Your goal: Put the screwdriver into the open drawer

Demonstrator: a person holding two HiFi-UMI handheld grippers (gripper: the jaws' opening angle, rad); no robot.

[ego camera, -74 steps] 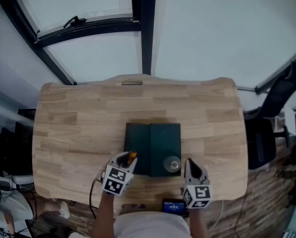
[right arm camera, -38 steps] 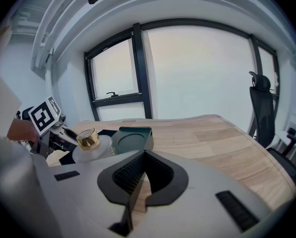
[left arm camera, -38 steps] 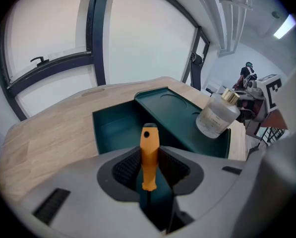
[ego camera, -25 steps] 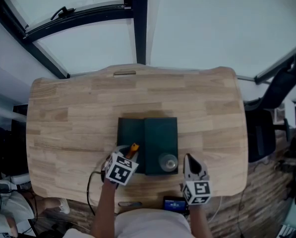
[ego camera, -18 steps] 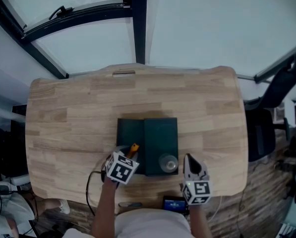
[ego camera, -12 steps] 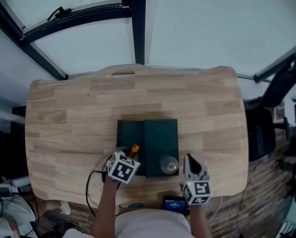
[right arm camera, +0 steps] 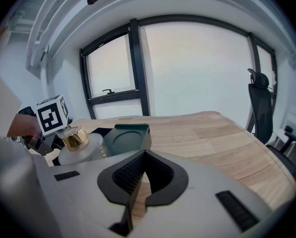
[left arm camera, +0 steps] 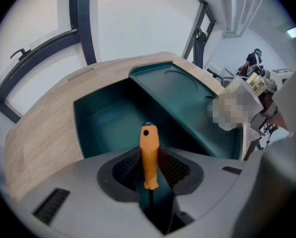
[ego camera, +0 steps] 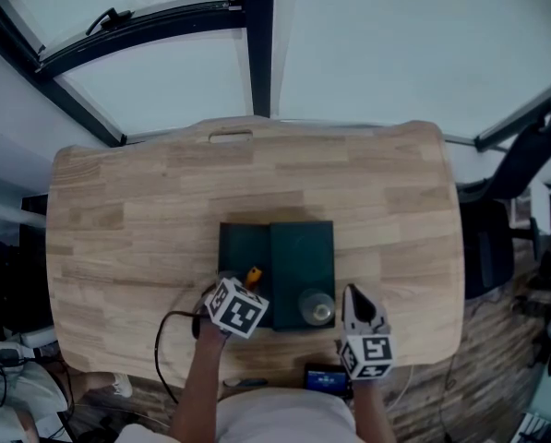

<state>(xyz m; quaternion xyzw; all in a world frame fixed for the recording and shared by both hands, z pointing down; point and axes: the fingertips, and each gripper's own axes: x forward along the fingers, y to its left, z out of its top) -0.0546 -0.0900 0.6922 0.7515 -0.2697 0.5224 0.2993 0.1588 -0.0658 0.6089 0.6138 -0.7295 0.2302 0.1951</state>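
- Head view: the left claw [ego camera: 245, 287] sits at the lower left of the dark green box [ego camera: 303, 257], in the lower middle of the frame. Beyond its marker cube only a short orange tip of the screwdriver [ego camera: 253, 274] shows.
- Left gripper view: the left claw [left arm camera: 149, 163] is clamped on the screwdriver [left arm camera: 148, 155]. A ribbed black pad presses each side of the orange handle, and the dark shaft runs back toward the camera. The handle's holed end points up the frame, over the open drawer [left arm camera: 113, 120].
- The same view looks into the drawer's hollow. The box's flat top, with a round recess, lies to its right. In the head view the drawer [ego camera: 242, 252] is just the darker left half of the box.
- I cannot tell whether the screwdriver touches the drawer.
- Right gripper view: the right claw [right arm camera: 145, 155] is closed with nothing in it, and bare wood shows below its tips.
- Head view: the right claw [ego camera: 353, 300] is at the lower right, just beside the box.
- A bottle [right arm camera: 80, 148] with a gold cap shows at middle left of the right gripper view, beside the box [right arm camera: 130, 137]. From above, the bottle [ego camera: 317, 307] is a pale disc at the box's lower right corner.
- The wooden surface [ego camera: 118, 210] fills the head view's middle.
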